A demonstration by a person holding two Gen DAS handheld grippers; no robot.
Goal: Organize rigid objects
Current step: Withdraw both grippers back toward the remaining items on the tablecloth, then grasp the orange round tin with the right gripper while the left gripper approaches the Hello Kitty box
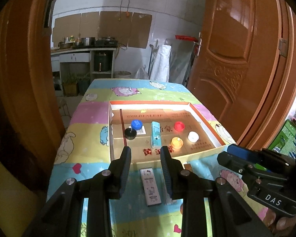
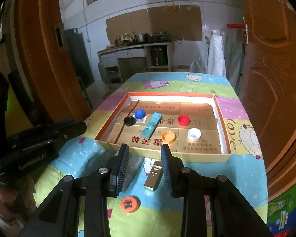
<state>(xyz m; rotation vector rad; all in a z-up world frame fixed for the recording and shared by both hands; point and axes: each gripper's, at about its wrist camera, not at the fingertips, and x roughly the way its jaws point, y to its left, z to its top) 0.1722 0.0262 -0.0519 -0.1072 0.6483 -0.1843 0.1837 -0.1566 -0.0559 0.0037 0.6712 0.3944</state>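
Observation:
A shallow cardboard box (image 1: 205,151) (image 2: 173,154) sits on the table. In it lie a blue cap (image 1: 136,124) (image 2: 139,114), black cap (image 1: 130,134) (image 2: 129,121), teal carton (image 1: 155,136) (image 2: 151,126), red cap (image 1: 179,126) (image 2: 184,120), orange cap (image 1: 177,142) (image 2: 168,137) and white cap (image 1: 193,136) (image 2: 194,134). My left gripper (image 1: 146,154) is open above a white flat pack (image 1: 150,186) in front of the box. My right gripper (image 2: 145,151) is open above a silver pack (image 2: 153,178); an orange cap (image 2: 129,203) lies nearer.
The table has a colourful cartoon cloth (image 1: 84,118) (image 2: 244,158). Brown doors stand at the left (image 1: 19,79) and at the right (image 1: 236,59). A kitchen counter (image 1: 82,51) with pots is behind the table. The right gripper's body (image 1: 266,175) shows in the left wrist view.

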